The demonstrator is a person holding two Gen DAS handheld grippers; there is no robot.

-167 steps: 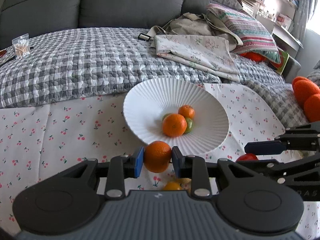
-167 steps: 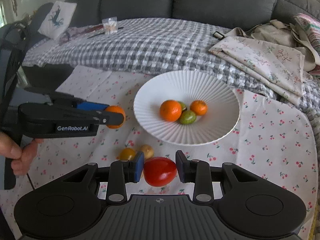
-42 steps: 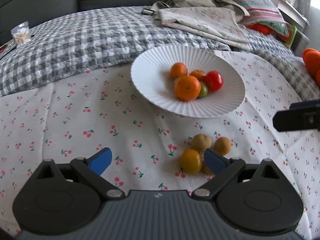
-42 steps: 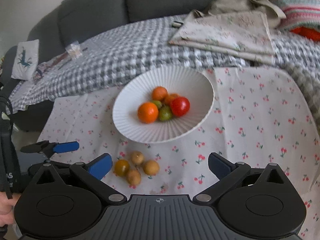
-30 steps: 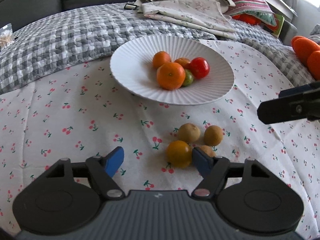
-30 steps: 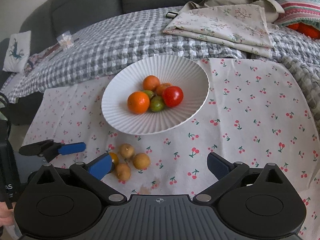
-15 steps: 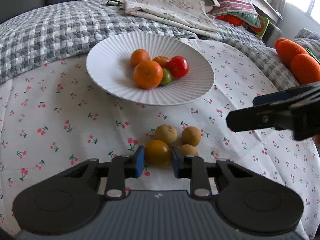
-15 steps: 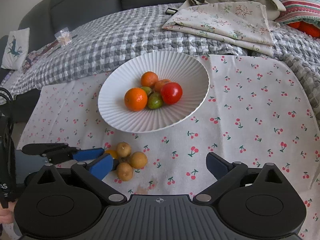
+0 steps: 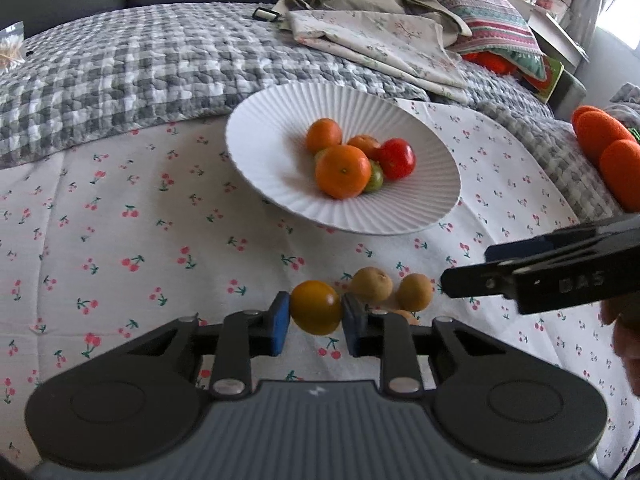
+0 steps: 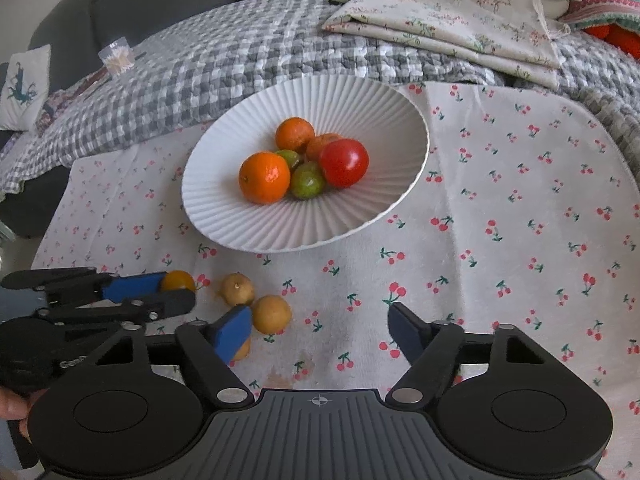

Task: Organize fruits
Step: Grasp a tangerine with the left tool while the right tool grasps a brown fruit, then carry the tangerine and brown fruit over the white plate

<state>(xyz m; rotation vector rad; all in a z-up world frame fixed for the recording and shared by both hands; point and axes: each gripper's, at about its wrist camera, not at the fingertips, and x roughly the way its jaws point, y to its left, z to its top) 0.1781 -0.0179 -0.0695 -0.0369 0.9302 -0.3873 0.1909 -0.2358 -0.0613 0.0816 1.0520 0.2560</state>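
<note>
While fingers (image 9: 280, 316) pinch smooth round yellow-orange fruit (image 9: 315, 307) — ribbed white bowl (image 9: 272, 152) nearby

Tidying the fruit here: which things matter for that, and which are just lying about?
Job:
- yellow fruit in left tongs
- three tan fruits on the cloth
- bowl holding oranges, green fruit, tomato
- right tongs, open

Lying about:
- checked blanket
- folded fabric
- striped pillow
</note>
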